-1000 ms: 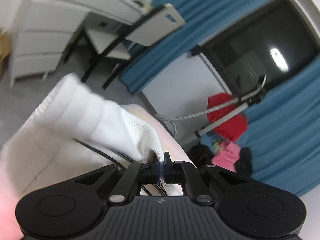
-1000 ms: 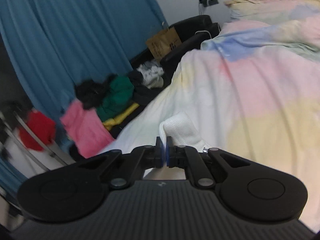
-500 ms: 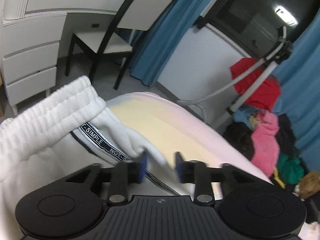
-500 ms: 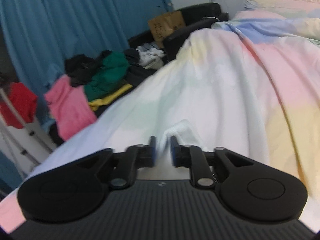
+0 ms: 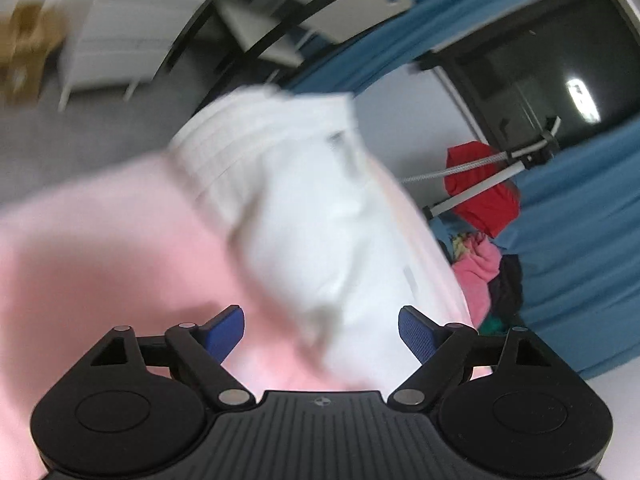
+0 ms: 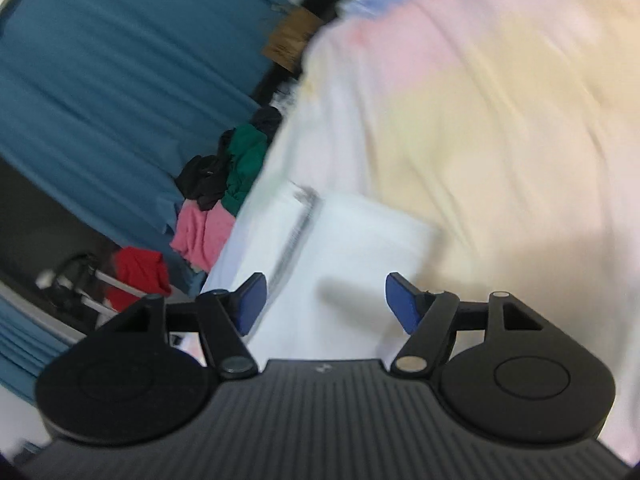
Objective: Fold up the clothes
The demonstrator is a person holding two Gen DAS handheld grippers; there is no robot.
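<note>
Below, we see white trousers [image 5: 320, 216] on the pastel bed [image 6: 500, 120]; blue curtains [image 6: 100, 80] behind; left tongs [image 5: 320, 326] and right tongs [image 6: 324, 300] opening wide, gripping nothing.

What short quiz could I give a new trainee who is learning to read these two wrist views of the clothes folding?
1. True or false: the left gripper is clamped on the white garment.
2. What does the white garment lie on: A) grey floor, B) pastel bedcover, C) chair?
3. What colour are the pads on the right gripper?

Key: 1. False; both grippers' jaws are opening and press on nothing. 2. B. 3. Blue.
</note>
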